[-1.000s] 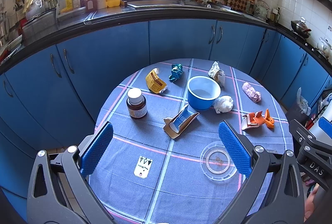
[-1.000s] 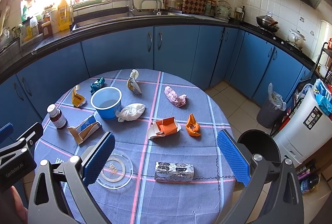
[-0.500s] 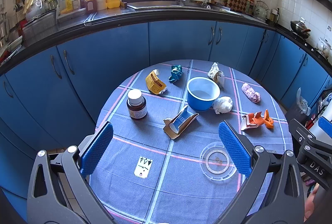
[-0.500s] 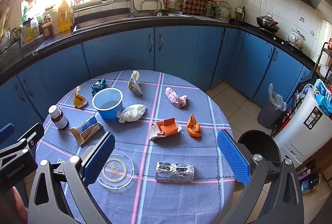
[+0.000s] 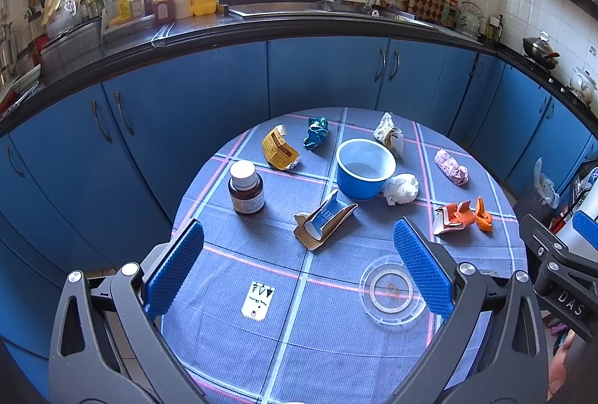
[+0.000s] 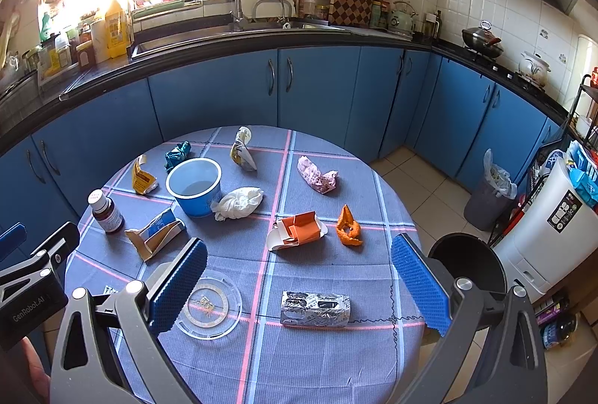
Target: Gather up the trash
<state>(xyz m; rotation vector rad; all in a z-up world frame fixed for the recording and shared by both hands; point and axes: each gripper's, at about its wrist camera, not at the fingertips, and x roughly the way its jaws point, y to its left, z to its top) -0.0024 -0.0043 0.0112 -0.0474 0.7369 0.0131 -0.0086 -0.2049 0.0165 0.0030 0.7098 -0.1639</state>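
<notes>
Trash lies scattered on a round table with a blue checked cloth [image 5: 231, 340]: a torn blue-and-brown carton [image 5: 323, 221] [image 6: 155, 234], a white crumpled tissue [image 5: 400, 189] [image 6: 239, 203], an orange-and-white carton [image 6: 297, 230], an orange peel [image 6: 348, 228], a silver foil packet [image 6: 316, 308], a pink wrapper [image 6: 317, 175], a yellow wrapper [image 5: 279, 148] and a teal wrapper [image 5: 316, 132]. My left gripper [image 5: 295, 265] hovers open above the table's near left side, holding nothing. My right gripper [image 6: 297, 282] hangs open over the near right side, above the foil packet.
A blue cup [image 5: 364, 172], a brown medicine bottle [image 5: 246, 188], a clear round lid [image 5: 390, 292] and a small white tag [image 5: 258, 300] also sit on the table. A black bin [image 6: 467, 264] stands at the table's right edge. Blue cabinets curve behind.
Both views have crept slightly forward over the table. Nothing on the table has moved, and both grippers stay open.
</notes>
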